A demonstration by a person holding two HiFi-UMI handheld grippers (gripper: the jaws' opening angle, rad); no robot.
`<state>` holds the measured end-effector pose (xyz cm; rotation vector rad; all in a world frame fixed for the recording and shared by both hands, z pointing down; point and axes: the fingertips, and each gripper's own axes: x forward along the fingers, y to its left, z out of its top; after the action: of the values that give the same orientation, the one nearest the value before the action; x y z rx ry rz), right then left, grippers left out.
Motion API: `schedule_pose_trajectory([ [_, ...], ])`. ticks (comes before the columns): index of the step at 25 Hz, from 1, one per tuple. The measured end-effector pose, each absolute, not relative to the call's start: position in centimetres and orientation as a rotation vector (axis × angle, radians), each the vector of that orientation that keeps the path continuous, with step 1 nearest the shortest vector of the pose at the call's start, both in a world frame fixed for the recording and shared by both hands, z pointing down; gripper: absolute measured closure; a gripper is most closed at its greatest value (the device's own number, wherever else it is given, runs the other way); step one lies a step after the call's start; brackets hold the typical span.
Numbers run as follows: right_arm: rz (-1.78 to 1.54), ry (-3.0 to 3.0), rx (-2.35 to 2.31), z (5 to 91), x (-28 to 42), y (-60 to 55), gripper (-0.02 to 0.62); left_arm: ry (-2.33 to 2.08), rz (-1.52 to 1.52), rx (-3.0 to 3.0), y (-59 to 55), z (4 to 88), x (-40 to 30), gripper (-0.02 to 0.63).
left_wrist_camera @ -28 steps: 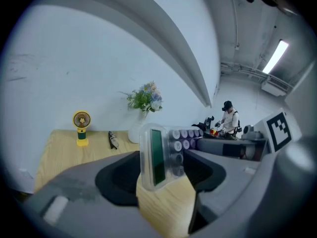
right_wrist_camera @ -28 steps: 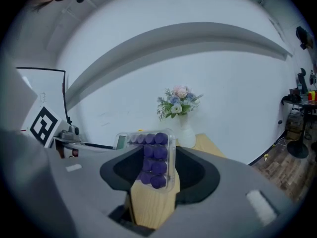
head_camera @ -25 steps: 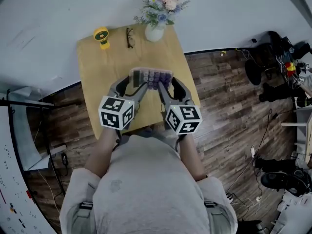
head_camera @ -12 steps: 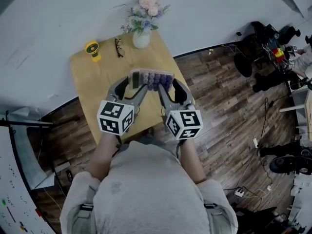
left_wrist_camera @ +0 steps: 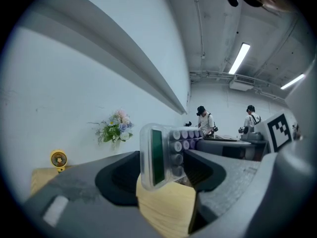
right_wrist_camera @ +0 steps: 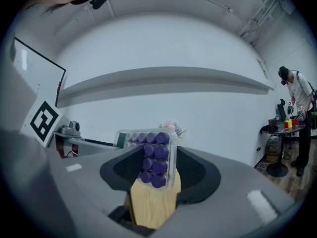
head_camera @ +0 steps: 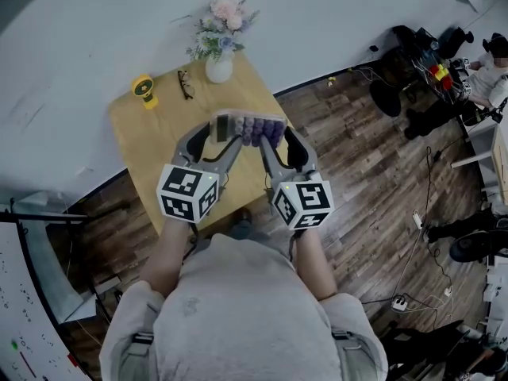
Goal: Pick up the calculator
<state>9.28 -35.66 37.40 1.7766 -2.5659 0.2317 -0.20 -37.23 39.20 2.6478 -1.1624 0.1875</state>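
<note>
Fingers (head_camera: 190,143) of our left gripper (head_camera: 222,131) and right gripper (head_camera: 274,137) stand fairly wide, each pair clamped on one end of the calculator (head_camera: 248,125): left on the display end, right on the key end. It has a clear plastic case, green display and rows of round purple keys, face tilted toward us. We hold it in the air over the near part of the small light-wood table (head_camera: 151,145), nothing else close. Yellow fan (head_camera: 144,90), glasses (head_camera: 185,84) and flower vase (head_camera: 216,63) line the far edge by the white wall (head_camera: 317,14), well apart from it. Dark plank floor (head_camera: 357,165) all around, with cluttered gear (head_camera: 429,78) at right.
</note>
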Motion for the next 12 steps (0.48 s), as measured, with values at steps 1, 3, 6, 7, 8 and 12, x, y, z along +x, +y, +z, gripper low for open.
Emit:
schedule_pose_trajectory([
  [1, 0.223, -2.565, 1.784, 37.2, 9.3, -35.4, 0.393, -1.16, 0.186, 2.658, -37.0, 38.9, -0.2, 0.327],
  [3, 0.203, -2.563, 1.799, 36.7, 9.2, -34.9, 0.393, -1.159, 0.181, 2.677, -36.7, 38.4, -0.2, 0.327],
  [6, 0.17, -2.562, 1.82, 36.0, 9.0, -34.2, 0.393, -1.164, 0.172, 2.709, -36.1, 37.6, -0.4, 0.327],
  [7, 0.161, -2.563, 1.826, 35.8, 9.0, -34.0, 0.393, -1.165, 0.169, 2.72, -36.0, 37.3, -0.4, 0.327],
  [8, 0.153, -2.564, 1.833, 35.5, 8.9, -33.8, 0.393, -1.165, 0.166, 2.73, -35.8, 37.0, -0.5, 0.327],
  [12, 0.117, -2.564, 1.854, 34.6, 8.6, -33.1, 0.393, -1.165, 0.152, 2.767, -35.1, 36.0, -0.7, 0.327],
])
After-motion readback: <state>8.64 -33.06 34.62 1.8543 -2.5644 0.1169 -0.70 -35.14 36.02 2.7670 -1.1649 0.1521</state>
